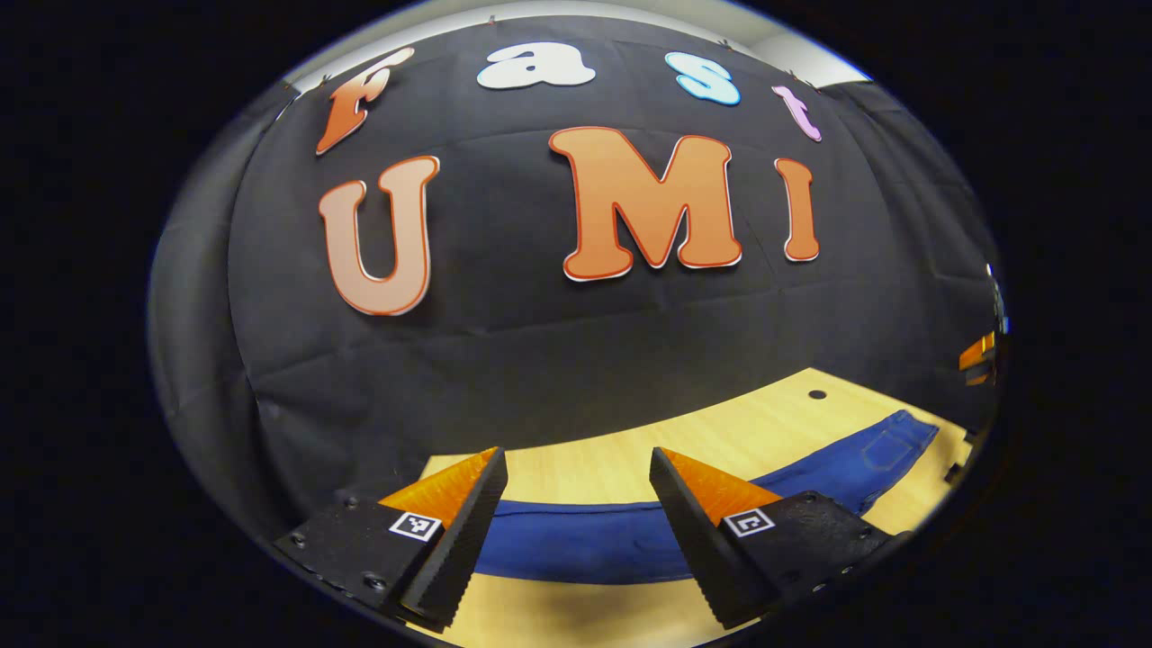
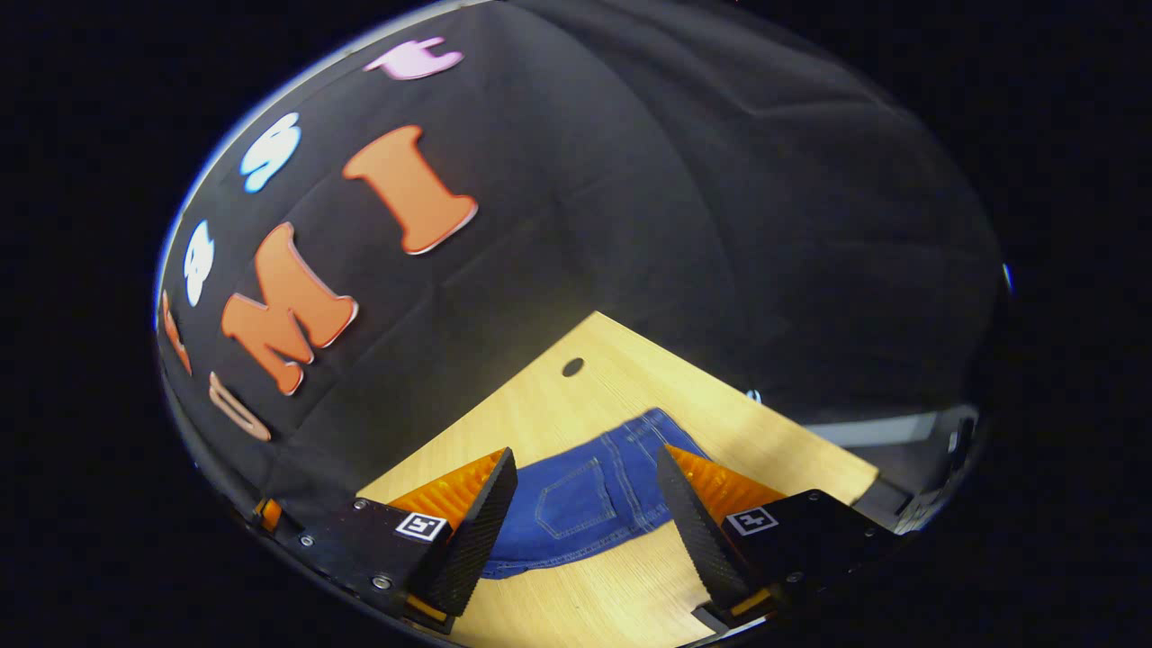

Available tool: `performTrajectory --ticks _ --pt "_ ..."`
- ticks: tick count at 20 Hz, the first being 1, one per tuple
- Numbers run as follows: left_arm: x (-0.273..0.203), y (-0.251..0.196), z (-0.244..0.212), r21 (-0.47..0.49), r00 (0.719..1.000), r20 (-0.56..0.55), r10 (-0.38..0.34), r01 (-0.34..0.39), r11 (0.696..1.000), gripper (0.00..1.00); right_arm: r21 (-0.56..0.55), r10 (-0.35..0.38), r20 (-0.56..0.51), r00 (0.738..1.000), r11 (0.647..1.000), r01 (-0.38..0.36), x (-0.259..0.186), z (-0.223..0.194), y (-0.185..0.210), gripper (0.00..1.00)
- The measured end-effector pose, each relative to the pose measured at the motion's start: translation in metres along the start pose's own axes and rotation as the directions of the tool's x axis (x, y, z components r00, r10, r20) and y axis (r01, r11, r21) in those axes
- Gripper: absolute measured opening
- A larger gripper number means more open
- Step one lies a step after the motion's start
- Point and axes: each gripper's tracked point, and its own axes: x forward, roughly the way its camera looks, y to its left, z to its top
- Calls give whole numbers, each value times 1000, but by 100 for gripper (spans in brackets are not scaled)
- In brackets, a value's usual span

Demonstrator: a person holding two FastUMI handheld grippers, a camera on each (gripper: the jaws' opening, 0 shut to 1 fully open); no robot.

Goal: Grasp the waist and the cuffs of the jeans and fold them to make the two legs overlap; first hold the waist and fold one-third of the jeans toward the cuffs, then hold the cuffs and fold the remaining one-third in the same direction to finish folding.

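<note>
Black cloth hangs behind and around the booth, and in front of it stands a pale wooden tabletop with a small dark hole near its far edge. Across the tabletop lie the jeans, dark blue and stretched out flat. In the left gripper view they run as a long band from about 6 o'clock up toward 4 o'clock. In the right gripper view I see the waist end with a back pocket, lying at about 6 o'clock between the fingers. Whether the two legs already lie one over the other, I cannot tell.

The left gripper hangs above the leg part with its fingers wide apart and nothing between them. The right gripper stands above the waist end, also wide apart and holding nothing. Both seem to be clear of the cloth.

To my judgement the folding is not yet begun. The danger now is in the grasp. If the fingers close on the upper layer only, the lower layer will stay on the tabletop and the fold will come out crooked. If one gripper takes the cloth too far from the edge, the denim, which is heavy, may slide out or drag the whole garment sideways.
</note>
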Motion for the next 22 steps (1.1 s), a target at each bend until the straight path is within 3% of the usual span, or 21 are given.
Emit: performTrajectory --ticks 3,7,11,14,18,19,20,22 --pt "-11 -17 0 -42 1000 10 16 -16 999 98 45 -47 -42 998 998 49 4 -13 -43 97" --pt "-25 -32 -12 39 999 -17 48 -47 998 98 118 -61 -112 992 990 74 34 -30 -86 97" --pt "-41 -43 -30 52 996 -56 76 -73 996 98 206 -34 -153 988 976 66 64 -49 -99 98" --pt "-49 -40 -35 42 992 -68 103 -101 994 98 192 -68 -193 979 976 106 86 -66 -105 97" --pt "-53 -33 -42 49 988 -82 127 -123 991 98 246 -94 -159 983 960 131 108 -57 -100 97" --pt "-52 -32 -44 45 988 -90 128 -124 991 98 255 -121 -174 977 953 164 110 -61 -104 82" --pt "-50 -30 -47 43 987 -97 130 -127 991 100 264 -147 -183 972 945 192 117 -63 -108 75" --pt "-46 -24 -51 40 986 -106 132 -128 991 98 279 -170 -171 971 936 213 130 -62 -105 45"
